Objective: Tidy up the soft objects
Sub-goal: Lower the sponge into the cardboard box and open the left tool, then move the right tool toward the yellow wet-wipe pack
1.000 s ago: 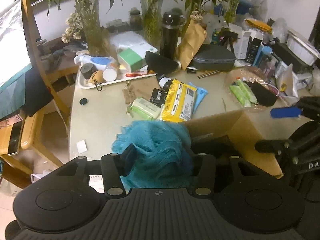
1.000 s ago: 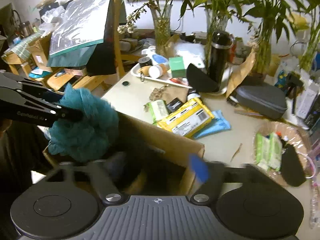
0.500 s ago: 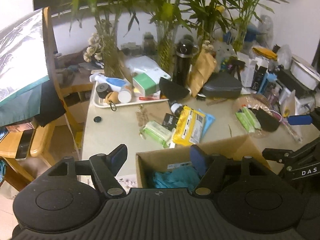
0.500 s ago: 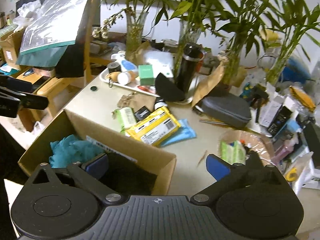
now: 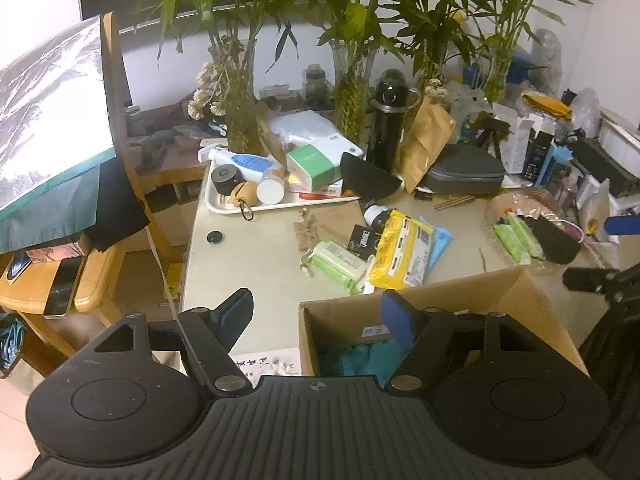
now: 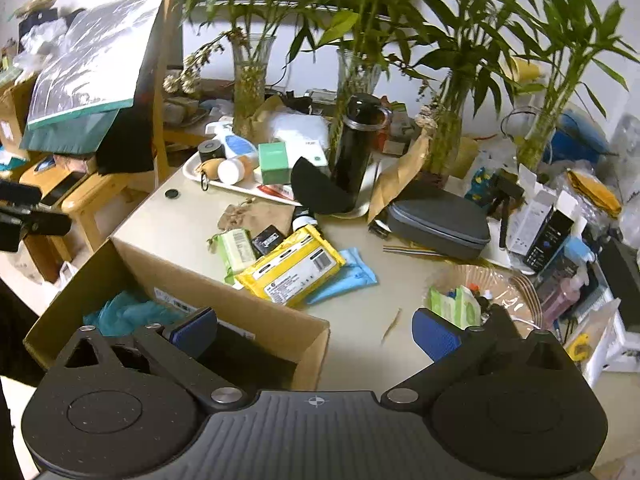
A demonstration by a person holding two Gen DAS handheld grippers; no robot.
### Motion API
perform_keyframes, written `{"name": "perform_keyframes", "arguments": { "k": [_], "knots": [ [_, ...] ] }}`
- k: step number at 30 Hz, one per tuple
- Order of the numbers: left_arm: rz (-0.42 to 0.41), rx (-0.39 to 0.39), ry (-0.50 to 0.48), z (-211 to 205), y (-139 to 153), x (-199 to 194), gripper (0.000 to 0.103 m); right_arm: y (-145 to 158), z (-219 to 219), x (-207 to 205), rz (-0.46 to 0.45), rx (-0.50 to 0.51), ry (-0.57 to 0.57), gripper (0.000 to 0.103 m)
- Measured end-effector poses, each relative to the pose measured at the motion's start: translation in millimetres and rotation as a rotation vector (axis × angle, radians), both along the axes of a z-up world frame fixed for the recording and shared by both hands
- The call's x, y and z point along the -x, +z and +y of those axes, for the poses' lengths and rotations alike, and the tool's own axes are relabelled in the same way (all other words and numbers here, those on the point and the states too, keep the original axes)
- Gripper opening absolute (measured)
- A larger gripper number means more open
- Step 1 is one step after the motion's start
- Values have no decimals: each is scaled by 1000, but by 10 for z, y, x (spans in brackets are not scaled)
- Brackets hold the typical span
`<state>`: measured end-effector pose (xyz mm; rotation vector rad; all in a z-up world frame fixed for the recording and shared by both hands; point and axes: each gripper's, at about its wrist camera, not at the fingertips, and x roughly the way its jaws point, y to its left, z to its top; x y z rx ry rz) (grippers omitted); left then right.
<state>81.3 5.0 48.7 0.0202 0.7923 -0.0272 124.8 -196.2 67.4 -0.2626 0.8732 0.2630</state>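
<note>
A teal mesh bath sponge (image 5: 360, 356) lies inside the open cardboard box (image 5: 460, 292) at the table's near edge; in the right wrist view the sponge (image 6: 124, 310) sits in the left end of the box (image 6: 240, 300). My left gripper (image 5: 316, 306) hovers over the box's left end, open, with nothing between its blue pads. My right gripper (image 6: 314, 324) is wide open and empty above the box's right corner. A yellow wipes pack (image 5: 402, 252), a green pack (image 5: 336, 264) and a light blue pack (image 5: 438, 240) lie on the table behind the box.
A white tray (image 5: 224, 206) of bottles, a black flask (image 5: 386, 120), glass vases of bamboo, a grey case (image 5: 464, 172) and a basket (image 5: 516, 204) of small packs crowd the table's back and right. A wooden chair (image 5: 80, 280) stands at the left.
A second ago my left gripper was shut on the teal sponge above the box. Its jaws have opened and the sponge now lies in the box. My right gripper's jaws have also widened.
</note>
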Motion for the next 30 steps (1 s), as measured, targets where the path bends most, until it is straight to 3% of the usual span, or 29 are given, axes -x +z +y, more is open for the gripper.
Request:
{"name": "perform_keyframes", "arguments": {
  "k": [13, 30],
  "knots": [
    [-1, -8, 3, 37, -38, -42, 70, -65, -347, -162, 7, -78, -69, 103],
    [7, 7, -5, 86, -176, -192, 70, -137, -438, -312, 19, -111, -92, 103]
  ]
}}
